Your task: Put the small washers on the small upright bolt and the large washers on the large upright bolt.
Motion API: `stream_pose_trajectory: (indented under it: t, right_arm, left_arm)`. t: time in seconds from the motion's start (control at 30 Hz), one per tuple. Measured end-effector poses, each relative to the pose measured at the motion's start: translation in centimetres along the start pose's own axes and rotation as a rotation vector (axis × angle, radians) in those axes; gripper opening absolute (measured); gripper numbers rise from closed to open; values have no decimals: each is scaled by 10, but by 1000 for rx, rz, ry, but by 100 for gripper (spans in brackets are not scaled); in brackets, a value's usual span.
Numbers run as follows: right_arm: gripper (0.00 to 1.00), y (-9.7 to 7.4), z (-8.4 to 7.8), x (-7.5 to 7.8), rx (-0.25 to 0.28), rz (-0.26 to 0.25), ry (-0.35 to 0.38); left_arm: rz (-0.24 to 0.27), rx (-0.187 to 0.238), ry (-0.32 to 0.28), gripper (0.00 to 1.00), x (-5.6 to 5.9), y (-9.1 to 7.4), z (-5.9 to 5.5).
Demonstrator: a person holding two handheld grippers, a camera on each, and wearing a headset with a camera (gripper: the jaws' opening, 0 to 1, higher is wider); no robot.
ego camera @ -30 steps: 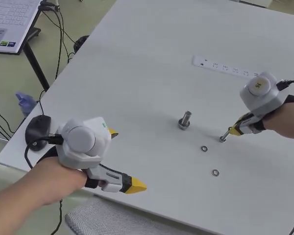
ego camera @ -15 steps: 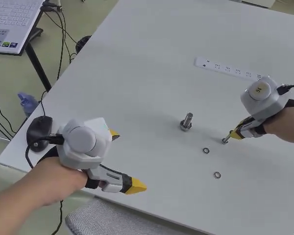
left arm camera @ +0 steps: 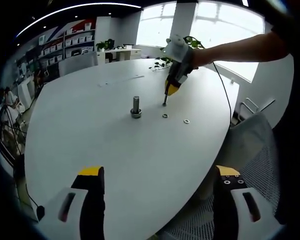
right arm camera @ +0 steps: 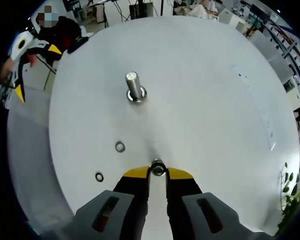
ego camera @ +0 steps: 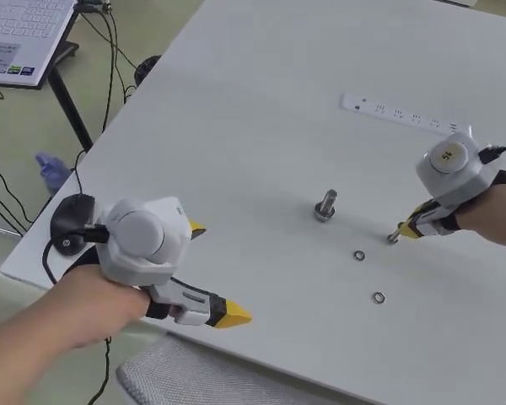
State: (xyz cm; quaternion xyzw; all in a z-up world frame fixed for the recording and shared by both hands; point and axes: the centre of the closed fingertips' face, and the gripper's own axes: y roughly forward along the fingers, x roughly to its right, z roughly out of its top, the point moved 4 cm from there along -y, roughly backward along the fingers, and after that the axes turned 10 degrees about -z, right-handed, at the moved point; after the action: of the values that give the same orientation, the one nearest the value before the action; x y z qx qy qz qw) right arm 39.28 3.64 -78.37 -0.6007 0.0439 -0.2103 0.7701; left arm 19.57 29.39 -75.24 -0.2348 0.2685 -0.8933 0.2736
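Where the small upright bolt stands on the surface, right claw narrow, tips flanking its top; grip cannot be told. Left claw wide, empty. Large upright bolt nearby. First washer and second washer lie flat.

your table is plain white, with no pattern. your left claw and your right claw each have a white body, black jaws and yellow tips. the large bolt, small bolt and washers are bare silver metal. the power strip is white, the mouse black, the floor pale green.
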Motion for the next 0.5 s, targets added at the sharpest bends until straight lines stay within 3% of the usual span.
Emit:
stream_pose_trajectory:
  t: [0.5]
  right_arm:
    - [13, 20, -6, -4, -11, -11, -31]
  left_arm:
    - [-4, -13, -12, 88, -1, 1, -4]
